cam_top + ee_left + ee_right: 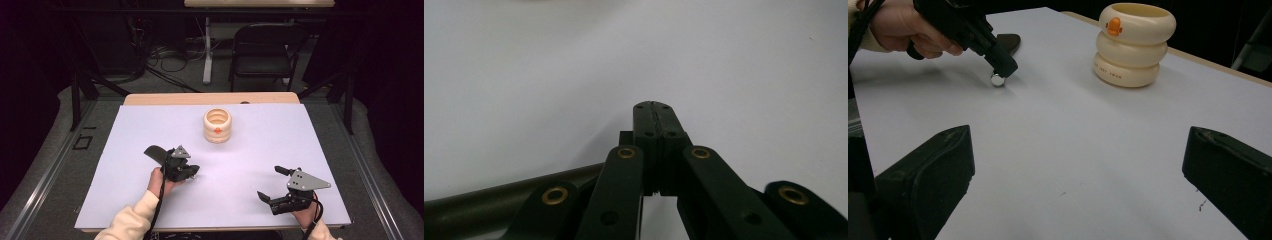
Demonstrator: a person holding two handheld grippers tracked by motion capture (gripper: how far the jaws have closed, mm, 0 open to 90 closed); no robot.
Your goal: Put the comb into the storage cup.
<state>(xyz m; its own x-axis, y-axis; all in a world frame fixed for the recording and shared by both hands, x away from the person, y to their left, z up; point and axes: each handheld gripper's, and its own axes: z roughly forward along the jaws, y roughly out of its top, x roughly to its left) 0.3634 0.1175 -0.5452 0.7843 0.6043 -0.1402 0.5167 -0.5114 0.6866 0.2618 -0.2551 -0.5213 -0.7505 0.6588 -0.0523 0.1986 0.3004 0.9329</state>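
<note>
Pinching small ball (997,79), left tongs (1004,67).

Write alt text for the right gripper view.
A cream ringed holder with an orange mark stands upright on a white table. At upper left, a hand holds the left gripper tip-down just above a small shiny ball. The right gripper is open in the foreground.
</note>
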